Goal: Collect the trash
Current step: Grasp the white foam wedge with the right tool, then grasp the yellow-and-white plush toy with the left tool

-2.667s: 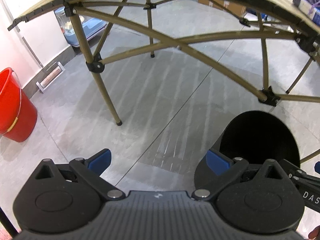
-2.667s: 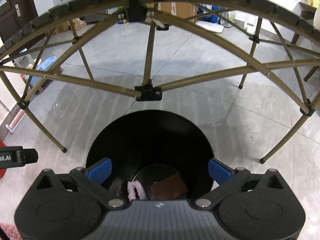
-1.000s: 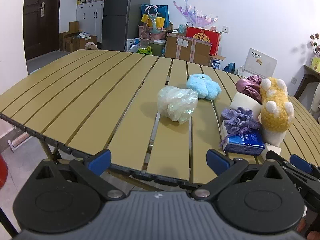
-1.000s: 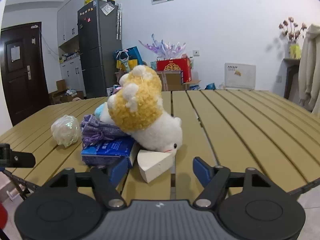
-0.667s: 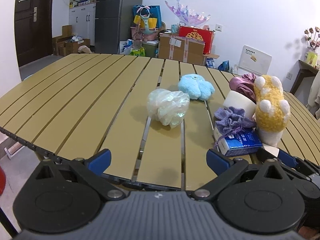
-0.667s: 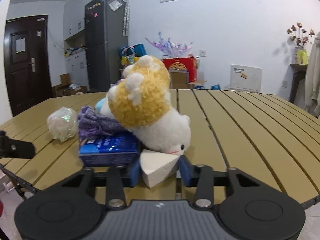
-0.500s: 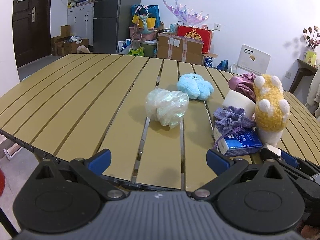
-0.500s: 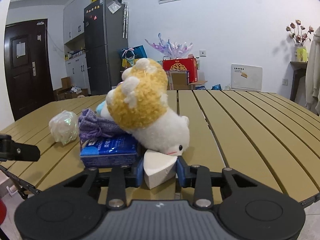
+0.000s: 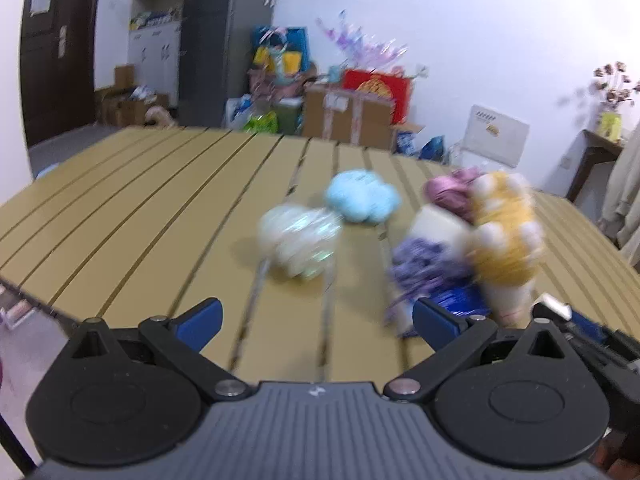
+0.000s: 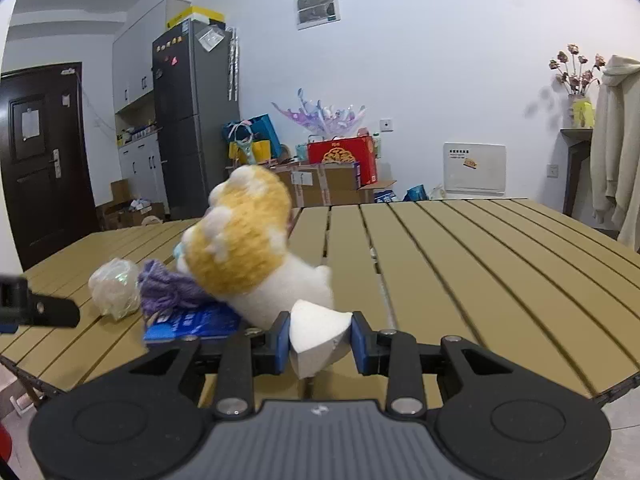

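Note:
My right gripper point(image 10: 319, 338) is shut on a white foam wedge point(image 10: 316, 332) at the near edge of the slatted tan table point(image 10: 460, 272), just in front of a yellow and white plush toy point(image 10: 248, 256). Beside the plush lie a purple knitted pouch point(image 10: 168, 290) on a blue tissue pack point(image 10: 192, 324) and a crumpled clear plastic ball point(image 10: 114, 286). My left gripper point(image 9: 316, 320) stands open with nothing between its fingers, near the table's edge in front of the plastic ball point(image 9: 298, 240). A light blue plush point(image 9: 362, 196) lies further back.
A pink-purple pouch point(image 9: 450, 190) and a white block point(image 9: 434, 224) sit behind the plush toy point(image 9: 504, 236). Cardboard boxes point(image 10: 324, 188), gift bags and a grey fridge point(image 10: 192, 120) stand beyond the table. A coat point(image 10: 616, 144) hangs at the far right.
My right gripper closed on the white foam wedge and has drawn it back from under the plush toy. Both views moved from under the table, over a black bin, up to the tabletop.

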Available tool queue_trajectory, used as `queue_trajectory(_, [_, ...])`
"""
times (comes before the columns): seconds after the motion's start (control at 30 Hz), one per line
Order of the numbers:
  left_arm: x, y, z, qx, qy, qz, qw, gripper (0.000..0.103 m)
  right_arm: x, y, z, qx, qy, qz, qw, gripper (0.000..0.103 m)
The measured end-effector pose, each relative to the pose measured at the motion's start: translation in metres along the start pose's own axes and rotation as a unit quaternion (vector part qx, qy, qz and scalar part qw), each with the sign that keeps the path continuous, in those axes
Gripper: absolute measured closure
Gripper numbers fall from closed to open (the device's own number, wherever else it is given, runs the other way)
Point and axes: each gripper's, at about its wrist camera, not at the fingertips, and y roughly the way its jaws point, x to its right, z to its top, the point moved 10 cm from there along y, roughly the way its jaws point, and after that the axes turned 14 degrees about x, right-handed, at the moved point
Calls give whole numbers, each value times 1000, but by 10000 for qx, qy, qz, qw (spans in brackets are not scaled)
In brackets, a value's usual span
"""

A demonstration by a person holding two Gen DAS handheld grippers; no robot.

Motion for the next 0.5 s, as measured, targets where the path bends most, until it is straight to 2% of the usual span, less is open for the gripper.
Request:
queue_trajectory(0.13, [37, -2, 18, 180, 15, -231, 9996, 0, 16, -3, 7, 79, 85, -68, 9999, 73])
queue_trajectory(0.3, [86, 8, 28, 257, 296, -454, 9982, 0, 41, -4, 17, 182, 253, -144, 9994, 73])
queue_trajectory(0.5, [122, 33, 25, 70, 331, -549, 9979, 0, 68, 0, 26, 268, 515, -241, 9980, 73])
